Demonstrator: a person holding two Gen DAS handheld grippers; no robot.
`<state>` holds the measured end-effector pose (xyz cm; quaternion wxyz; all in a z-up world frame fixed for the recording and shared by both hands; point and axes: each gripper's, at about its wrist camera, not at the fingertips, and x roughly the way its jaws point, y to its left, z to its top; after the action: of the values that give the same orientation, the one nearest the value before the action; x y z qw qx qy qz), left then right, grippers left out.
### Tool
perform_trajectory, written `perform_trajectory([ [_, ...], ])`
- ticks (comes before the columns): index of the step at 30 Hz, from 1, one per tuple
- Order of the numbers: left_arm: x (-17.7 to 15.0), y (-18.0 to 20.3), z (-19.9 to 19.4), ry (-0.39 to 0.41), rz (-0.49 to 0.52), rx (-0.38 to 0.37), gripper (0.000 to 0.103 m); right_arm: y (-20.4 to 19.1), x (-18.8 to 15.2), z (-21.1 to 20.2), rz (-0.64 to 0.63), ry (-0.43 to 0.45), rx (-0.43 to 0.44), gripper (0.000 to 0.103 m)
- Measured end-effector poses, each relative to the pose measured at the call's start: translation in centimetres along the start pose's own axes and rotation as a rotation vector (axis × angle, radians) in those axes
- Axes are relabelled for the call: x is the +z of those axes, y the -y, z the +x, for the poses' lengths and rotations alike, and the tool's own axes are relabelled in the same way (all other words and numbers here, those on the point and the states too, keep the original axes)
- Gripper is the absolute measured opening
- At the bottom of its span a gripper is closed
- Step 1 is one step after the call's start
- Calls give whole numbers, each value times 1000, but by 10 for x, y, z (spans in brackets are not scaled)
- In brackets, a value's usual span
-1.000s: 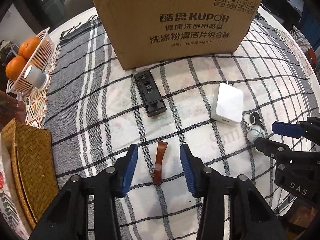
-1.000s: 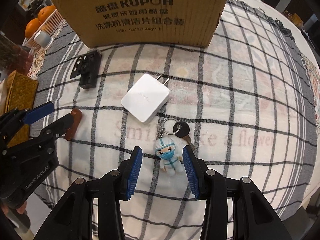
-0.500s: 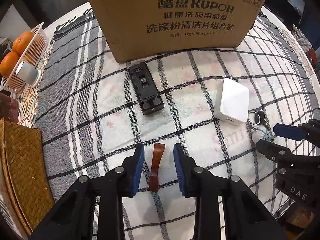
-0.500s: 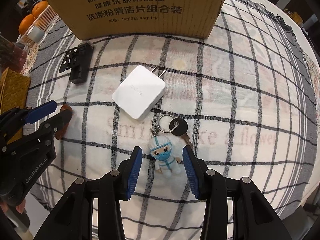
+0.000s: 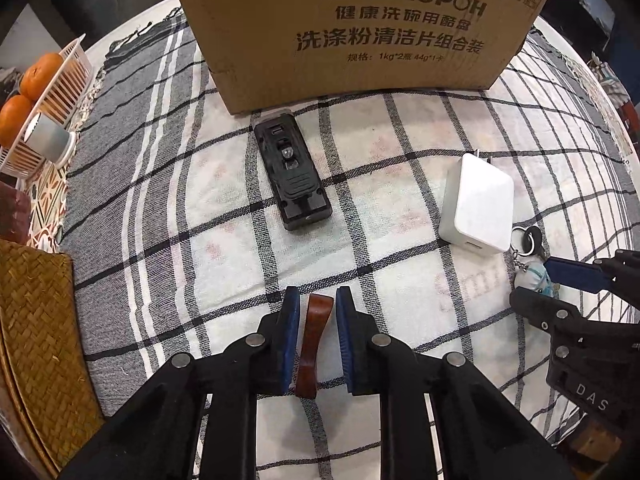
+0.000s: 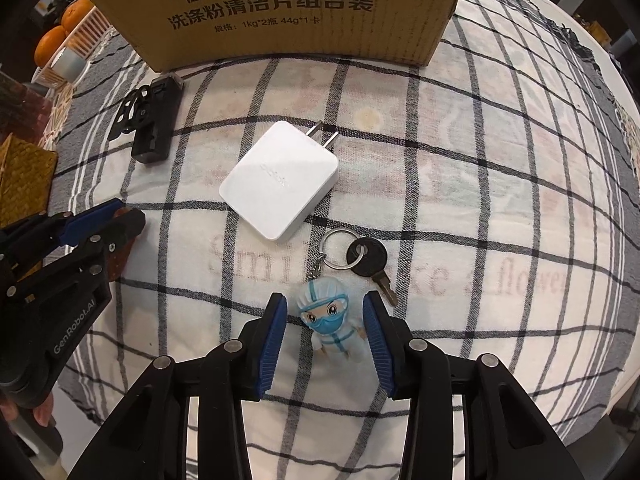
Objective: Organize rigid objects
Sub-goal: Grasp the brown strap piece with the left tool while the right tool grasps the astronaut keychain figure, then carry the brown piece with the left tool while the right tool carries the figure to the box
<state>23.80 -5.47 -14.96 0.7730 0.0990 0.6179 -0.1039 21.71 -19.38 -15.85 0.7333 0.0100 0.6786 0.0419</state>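
A brown curved piece point(image 5: 312, 340) lies on the checked cloth between the fingers of my left gripper point(image 5: 316, 312), whose jaws are narrow around it with a small gap on each side. A doctor-figure keychain point(image 6: 333, 325) with a black key point(image 6: 370, 261) lies between the fingers of my right gripper point(image 6: 325, 318), which is open and not touching it. A white charger point(image 6: 280, 184) and a black clip device point(image 5: 292, 174) lie in front of a cardboard box point(image 5: 360, 28). The charger also shows in the left wrist view point(image 5: 478, 210).
A white basket point(image 5: 52, 92) with oranges and a grey cup stands at the far left. A woven mat point(image 5: 36, 344) lies at the left edge. The table edge curves at the right. The right gripper body point(image 5: 580, 340) is close on the left gripper's right.
My left gripper has narrowed its jaws and moved forward around the brown piece. My right gripper has moved forward so that the keychain figure sits between its fingers.
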Motion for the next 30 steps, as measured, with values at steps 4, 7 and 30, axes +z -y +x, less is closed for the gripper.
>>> perform_trajectory([
  [4, -1, 0, 4, -4, 1, -3, 13, 2, 3, 11, 1, -14, 14, 28],
  [7, -3, -1, 3, 1, -5, -16, 13, 2, 2, 13, -5, 1, 12, 28],
  [30, -23, 9, -52, 170, -21, -104, 13, -12, -28, -52, -14, 188, 47, 28],
])
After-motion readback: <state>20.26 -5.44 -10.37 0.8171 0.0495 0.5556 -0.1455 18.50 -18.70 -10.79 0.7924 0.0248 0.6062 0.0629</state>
